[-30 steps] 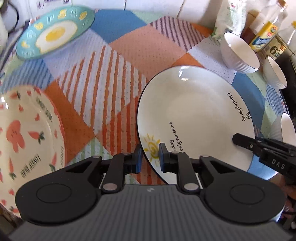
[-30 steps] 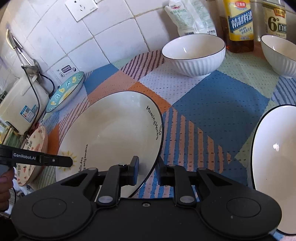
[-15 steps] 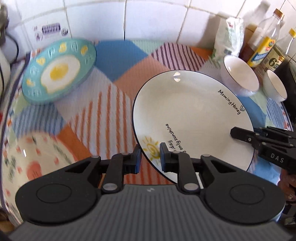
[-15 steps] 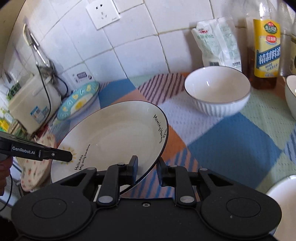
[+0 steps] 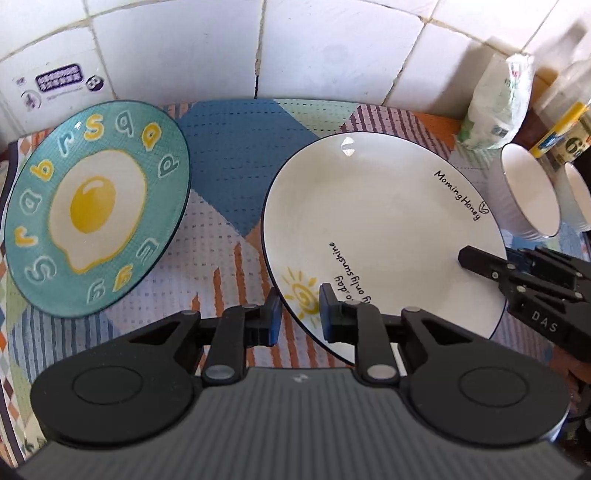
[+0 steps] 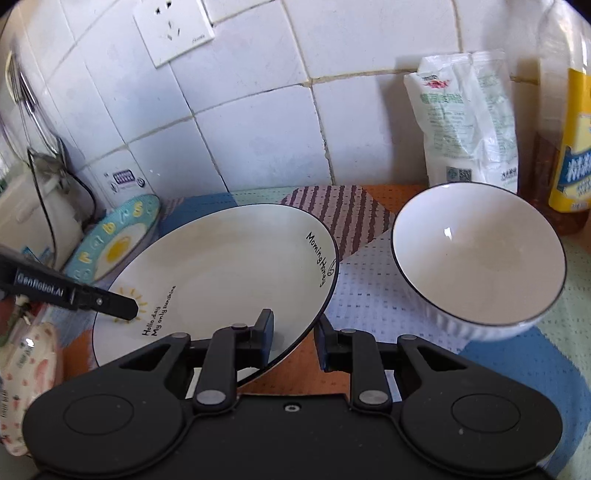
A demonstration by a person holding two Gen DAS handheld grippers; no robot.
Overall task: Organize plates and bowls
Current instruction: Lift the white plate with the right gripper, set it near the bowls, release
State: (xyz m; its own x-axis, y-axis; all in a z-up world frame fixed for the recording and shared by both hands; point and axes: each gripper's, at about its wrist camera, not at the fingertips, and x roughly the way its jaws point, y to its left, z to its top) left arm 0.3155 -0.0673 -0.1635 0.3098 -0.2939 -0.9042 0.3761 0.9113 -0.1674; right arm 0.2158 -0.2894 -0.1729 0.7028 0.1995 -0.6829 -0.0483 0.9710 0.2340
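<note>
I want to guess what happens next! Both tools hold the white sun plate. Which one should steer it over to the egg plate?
Probably the left tool. It grips the white sun plate on the rim nearest the egg plate. The right tool holds the rim on the white bowl's side.

glossy ceramic plate (image 5: 376,221), woven tablecloth (image 5: 229,192)

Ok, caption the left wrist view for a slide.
Both grippers hold the white sun plate by opposite rims, right of the egg plate.

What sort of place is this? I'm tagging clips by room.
Most likely a home kitchen counter: white tiled wall with a power socket, a cooking oil bottle and a food bag at the back, plus a plate and bowl.
</note>
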